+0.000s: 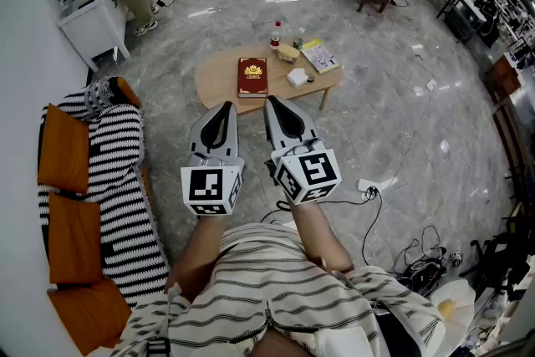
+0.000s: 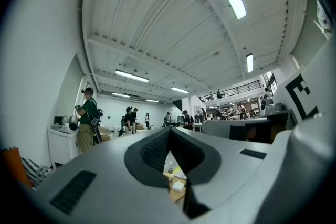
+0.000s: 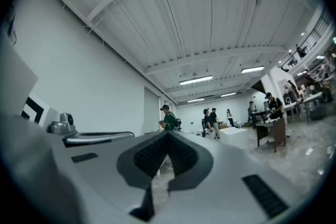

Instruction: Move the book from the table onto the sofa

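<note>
Book (image 1: 252, 77), dark red with a gold emblem, lies flat and closed on the table (image 1: 217, 81), on its left half with its near end close to the table's near edge. Nothing touches it.

On the same table, to the right of the book, sit a small white box (image 1: 297, 78), a yellow booklet (image 1: 319, 56) toward the far right end, and a red-capped bottle (image 1: 275, 35) upright at the far edge.

Both grippers hang in the air on the near side of the table, short of it, side by side and pointing toward it. In the head view the left gripper (image 1: 227, 106) has its tip just short of the table's near edge, slightly left of the book. The right gripper (image 1: 272, 100) has its tip just right of the book's near end. Neither reaches the book.

In the left gripper view the left gripper (image 2: 169, 131) has its jaws pressed together with nothing between them; the table's far items show below the tips. In the right gripper view the right gripper (image 3: 168, 136) is likewise pressed together and empty.

The sofa (image 1: 117, 171), striped with orange cushions, stands well to the left of the table, against the wall.
</note>
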`<action>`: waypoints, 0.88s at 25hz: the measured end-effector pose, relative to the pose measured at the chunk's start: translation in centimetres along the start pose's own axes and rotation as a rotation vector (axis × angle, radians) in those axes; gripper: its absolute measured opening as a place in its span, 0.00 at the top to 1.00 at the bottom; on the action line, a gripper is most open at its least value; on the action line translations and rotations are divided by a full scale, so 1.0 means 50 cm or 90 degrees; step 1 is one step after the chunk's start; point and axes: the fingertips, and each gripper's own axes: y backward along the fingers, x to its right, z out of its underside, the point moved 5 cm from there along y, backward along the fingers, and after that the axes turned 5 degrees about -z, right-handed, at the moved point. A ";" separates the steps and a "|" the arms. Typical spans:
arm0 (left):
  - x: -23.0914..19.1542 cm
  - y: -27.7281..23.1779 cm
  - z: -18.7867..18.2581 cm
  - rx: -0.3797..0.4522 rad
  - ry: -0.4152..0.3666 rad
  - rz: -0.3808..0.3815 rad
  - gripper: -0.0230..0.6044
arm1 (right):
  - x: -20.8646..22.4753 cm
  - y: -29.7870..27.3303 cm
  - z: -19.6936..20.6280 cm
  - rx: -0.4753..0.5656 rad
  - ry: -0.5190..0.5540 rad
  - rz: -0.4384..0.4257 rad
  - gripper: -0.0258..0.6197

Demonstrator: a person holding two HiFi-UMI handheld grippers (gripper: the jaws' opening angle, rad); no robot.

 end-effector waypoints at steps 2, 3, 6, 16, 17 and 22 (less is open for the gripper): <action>0.011 -0.004 0.005 -0.005 0.002 -0.001 0.95 | 0.008 0.005 0.000 -0.003 0.000 -0.003 0.94; 0.016 -0.006 0.006 -0.007 0.003 -0.002 0.95 | 0.011 0.006 -0.001 -0.005 0.001 -0.005 0.94; 0.028 -0.014 0.005 -0.006 0.002 -0.005 0.95 | 0.023 0.009 -0.005 -0.005 0.003 -0.009 0.94; 0.098 -0.032 0.024 -0.006 -0.002 -0.025 0.95 | 0.083 0.045 0.006 -0.012 -0.001 -0.026 0.94; 0.105 -0.037 0.025 -0.005 -0.003 -0.028 0.95 | 0.091 0.049 0.007 -0.011 0.002 -0.028 0.94; 0.147 -0.054 0.036 -0.002 -0.012 -0.043 0.95 | 0.133 0.076 0.010 -0.008 0.014 -0.033 0.94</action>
